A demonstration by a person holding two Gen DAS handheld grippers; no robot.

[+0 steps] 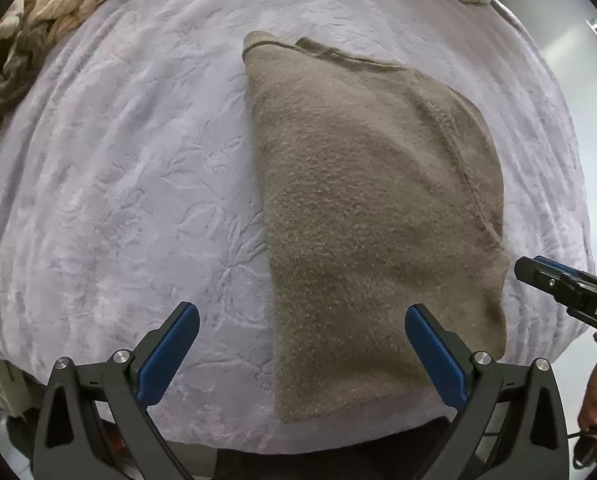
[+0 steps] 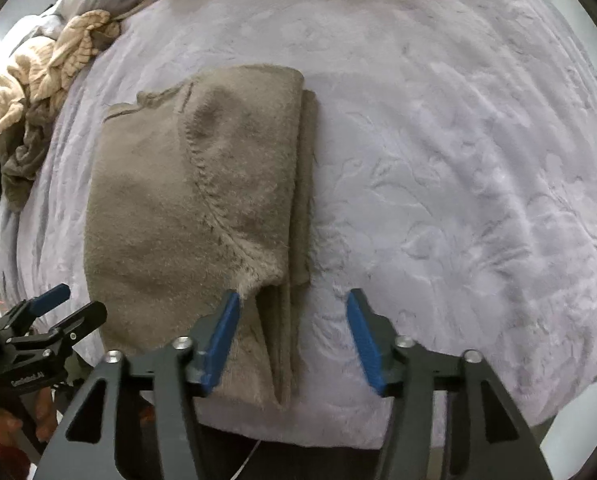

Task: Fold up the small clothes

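Lavender bedspread (image 1: 118, 180) carries a folded fuzzy taupe sweater (image 1: 370, 208): soft, light, limp. Left claw (image 1: 302, 344) and right claw (image 2: 292, 326) gape empty; grip near-edge layers together.

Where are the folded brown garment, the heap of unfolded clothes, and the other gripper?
Brown garment (image 1: 370, 208), left wrist view, middle of its top layer.
Heap of clothes (image 2: 38, 92), right wrist view, striped beige piece.
Right gripper (image 1: 538, 270), left wrist view, its tip.

Open left tongs (image 1: 302, 322) hover over folded taupe garment (image 1: 374, 216).
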